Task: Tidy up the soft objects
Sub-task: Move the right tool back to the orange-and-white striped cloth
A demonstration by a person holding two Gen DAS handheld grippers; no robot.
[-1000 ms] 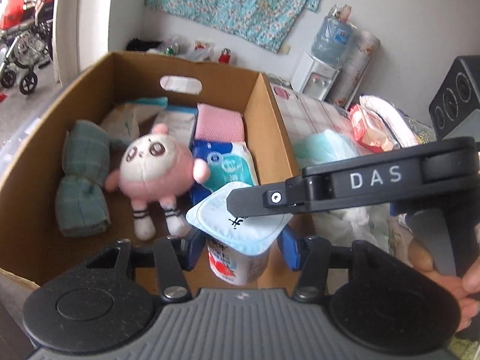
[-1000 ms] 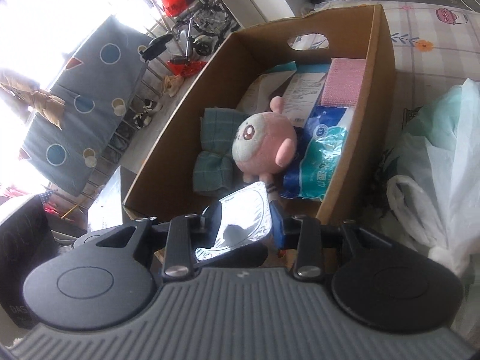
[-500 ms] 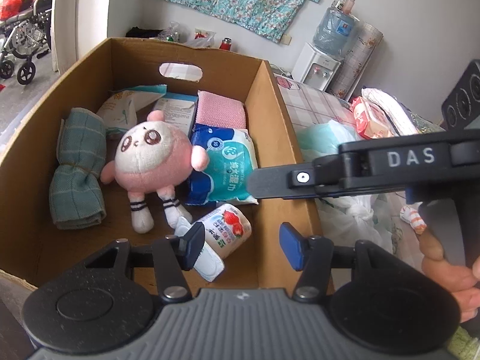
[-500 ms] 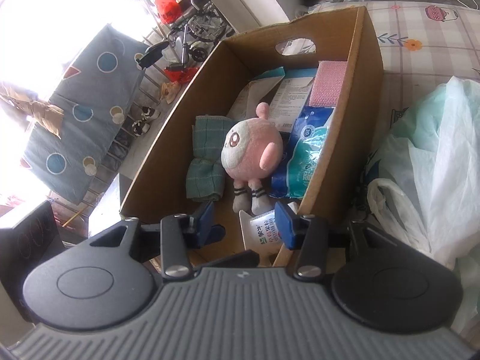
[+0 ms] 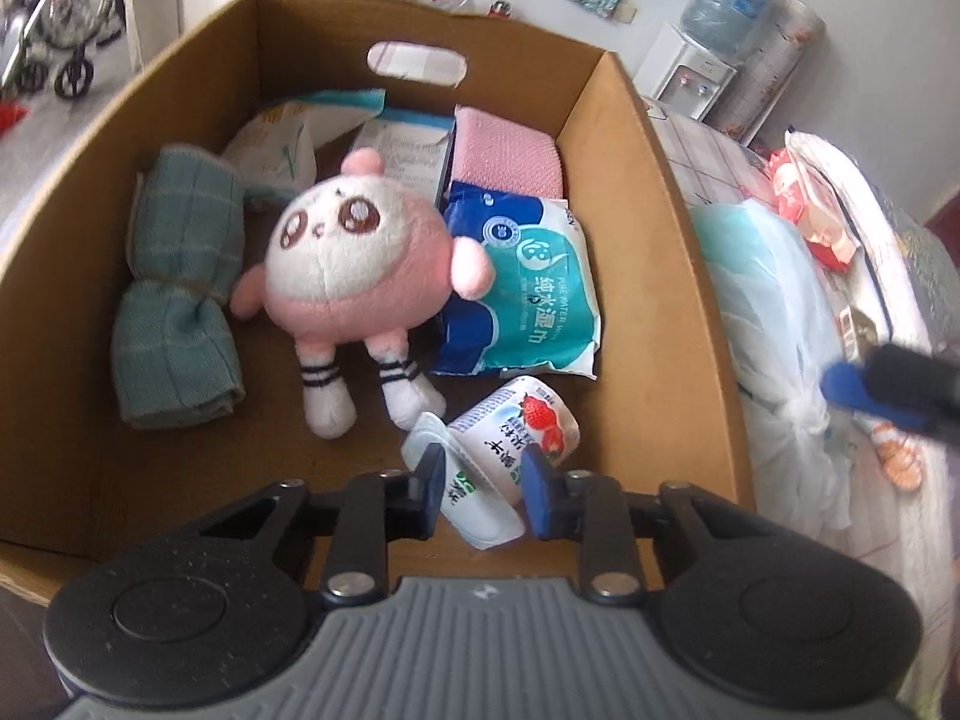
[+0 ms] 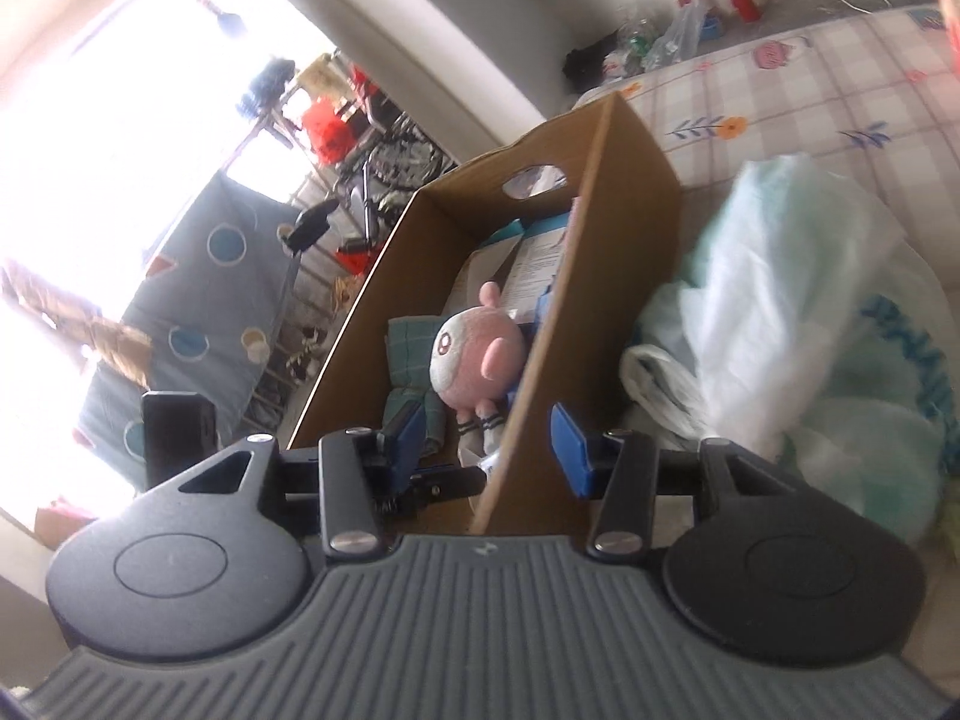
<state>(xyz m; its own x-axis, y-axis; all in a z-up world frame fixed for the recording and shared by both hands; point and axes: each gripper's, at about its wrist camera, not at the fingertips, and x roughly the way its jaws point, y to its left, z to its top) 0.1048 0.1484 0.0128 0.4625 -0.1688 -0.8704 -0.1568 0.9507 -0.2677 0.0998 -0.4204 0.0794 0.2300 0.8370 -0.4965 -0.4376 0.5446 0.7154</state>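
A cardboard box (image 5: 672,276) holds a pink plush toy (image 5: 354,276), a folded green cloth (image 5: 180,300), a blue wet-wipe pack (image 5: 528,294), a pink cloth (image 5: 504,156) and paper packets. A strawberry yogurt cup (image 5: 516,438) lies on its side on the box floor near the right wall. My left gripper (image 5: 483,477) is open above the box, its blue pads either side of the cup. My right gripper (image 6: 489,444) is open and empty, straddling the box's near wall (image 6: 576,324); it also shows at the right edge of the left wrist view (image 5: 888,390).
White and pale green plastic bags (image 6: 804,276) lie right of the box on a checked sheet (image 6: 828,102). Red-and-white packets (image 5: 810,204) lie beyond. A water dispenser (image 5: 708,60) stands by the back wall.
The yogurt cup went from both grippers' hold into the box and now lies on its side. Both grippers opened. The right gripper drew back to the right, outside the box.
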